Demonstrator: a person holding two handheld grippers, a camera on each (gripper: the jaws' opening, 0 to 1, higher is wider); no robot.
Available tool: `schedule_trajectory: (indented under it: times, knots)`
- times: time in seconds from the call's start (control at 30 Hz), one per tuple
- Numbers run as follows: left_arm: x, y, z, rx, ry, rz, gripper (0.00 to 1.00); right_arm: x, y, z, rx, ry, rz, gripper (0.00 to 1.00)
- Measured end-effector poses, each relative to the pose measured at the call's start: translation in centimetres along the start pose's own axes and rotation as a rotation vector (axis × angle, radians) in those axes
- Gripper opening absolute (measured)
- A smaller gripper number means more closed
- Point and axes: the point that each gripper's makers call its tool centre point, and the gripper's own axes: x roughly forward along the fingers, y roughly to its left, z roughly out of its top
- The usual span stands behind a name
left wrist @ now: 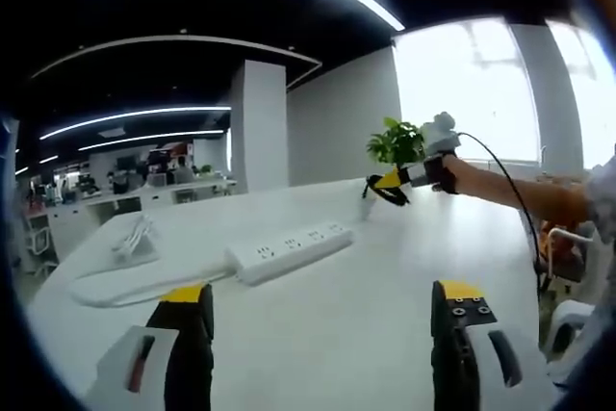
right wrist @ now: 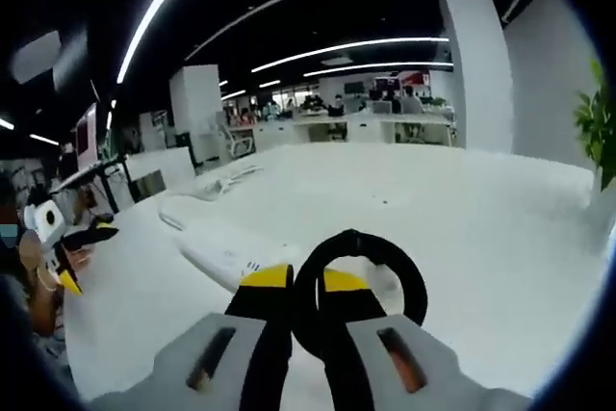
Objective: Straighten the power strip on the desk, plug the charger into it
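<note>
Left gripper (left wrist: 327, 320) low over the desk (left wrist: 385, 267), jaws wide apart, nothing between, just short of the power strip (left wrist: 289, 250). Right gripper (left wrist: 390, 183) beyond the strip, near a plant (left wrist: 397, 141), on an outstretched arm (left wrist: 520, 190), jaws pinched on a black cable loop (right wrist: 358, 286). No legible writing on the strip.

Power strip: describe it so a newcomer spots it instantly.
On the big white desk, look ahead of the left gripper. The power strip is the long white bar lying flat and skewed there, its top lined with sockets, unlike the stand beside it.
</note>
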Motion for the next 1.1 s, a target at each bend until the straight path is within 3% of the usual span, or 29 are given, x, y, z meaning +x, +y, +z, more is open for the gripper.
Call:
schedule_trajectory:
  times: [0.2,0.4,0.7,1.1]
  knots:
    - [0.2,-0.1,0.1,0.003,0.002,-0.004,0.95,-0.6,2.3,1.2,0.053,-0.06,0.073,0.07]
    - [0.4,-0.2,0.1,0.009,0.007,-0.008,0.95,-1.2,4.6,2.3,0.054,-0.113,0.109,0.07]
    - [1.3,-0.5,0.1,0.021,0.016,-0.018,0.95,-1.7,7.6,3.6,0.03,-0.158,0.15,0.07]
    - [2.4,-0.4,0.9,0.029,-0.004,-0.028,0.95,-2.0,10.2,4.9,0.04,-0.194,0.205,0.07]
